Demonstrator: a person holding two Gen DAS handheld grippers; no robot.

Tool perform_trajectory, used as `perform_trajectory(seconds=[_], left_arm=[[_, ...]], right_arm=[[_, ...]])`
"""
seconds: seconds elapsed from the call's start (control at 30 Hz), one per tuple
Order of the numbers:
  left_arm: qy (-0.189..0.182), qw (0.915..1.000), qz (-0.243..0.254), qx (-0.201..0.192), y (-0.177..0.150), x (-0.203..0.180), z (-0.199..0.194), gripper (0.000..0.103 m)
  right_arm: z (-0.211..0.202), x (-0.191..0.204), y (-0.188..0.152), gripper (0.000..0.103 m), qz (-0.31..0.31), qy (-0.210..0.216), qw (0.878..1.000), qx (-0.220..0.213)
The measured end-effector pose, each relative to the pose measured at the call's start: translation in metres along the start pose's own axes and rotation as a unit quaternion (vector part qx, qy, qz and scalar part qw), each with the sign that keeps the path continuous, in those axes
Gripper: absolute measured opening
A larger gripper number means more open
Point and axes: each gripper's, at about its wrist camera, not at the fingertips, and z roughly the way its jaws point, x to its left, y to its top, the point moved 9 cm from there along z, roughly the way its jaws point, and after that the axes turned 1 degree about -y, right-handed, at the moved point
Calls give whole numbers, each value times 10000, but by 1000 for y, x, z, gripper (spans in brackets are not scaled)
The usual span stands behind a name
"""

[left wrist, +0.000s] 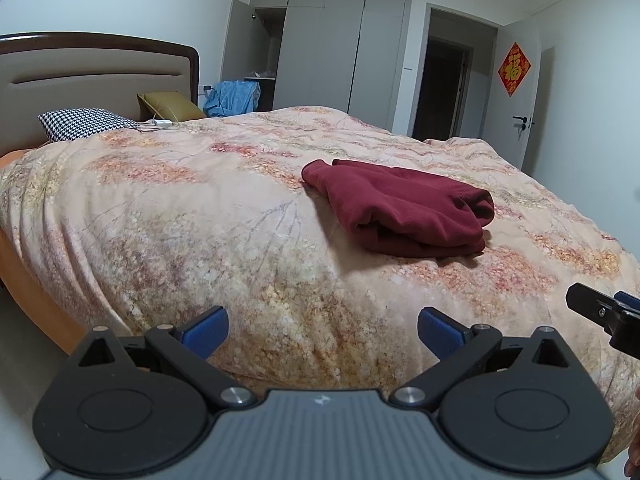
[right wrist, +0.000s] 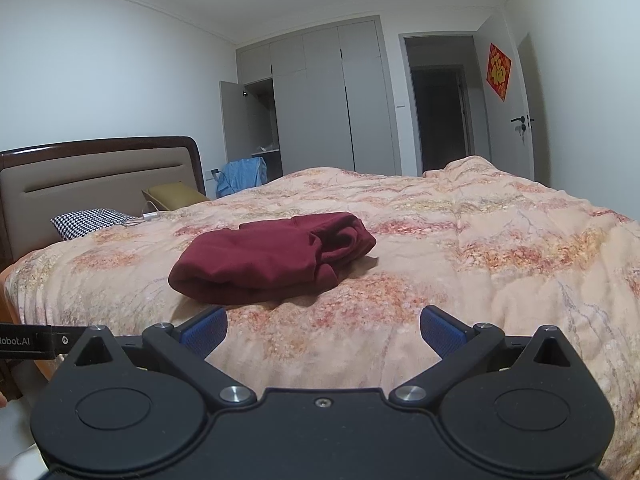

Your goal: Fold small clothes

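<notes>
Presently, in the left wrist view, the left gripper (left wrist: pixel 323 330) hangs over the near edge of the bed (left wrist: pixel 200 208), jaws spread wide and holding nothing. A dark red garment (left wrist: pixel 404 210), folded into a thick bundle, lies on the quilt toward the bed's middle, well apart from the blue pads (left wrist: pixel 208 330). Part of the right gripper (left wrist: pixel 608 314) shows at the right border; its state cannot be told from here. A checked pillow (left wrist: pixel 84 122) sits by the headboard (left wrist: pixel 100 80). In the right wrist view, the right gripper (right wrist: pixel 323 330) is likewise wide apart and empty, just short of the garment (right wrist: pixel 264 260), which rests near the bed's (right wrist: pixel 500 248) near edge. The wardrobe (right wrist: pixel 320 100) has one door ajar.
</notes>
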Motion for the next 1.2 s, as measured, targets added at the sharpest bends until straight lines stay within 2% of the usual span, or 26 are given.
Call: perform_trajectory(seconds=[1.2], left_arm=[[31,10000,-46,38,-6,2,1,103]], right_arm=[[1,1,-3,102,-17,10,10000,51]])
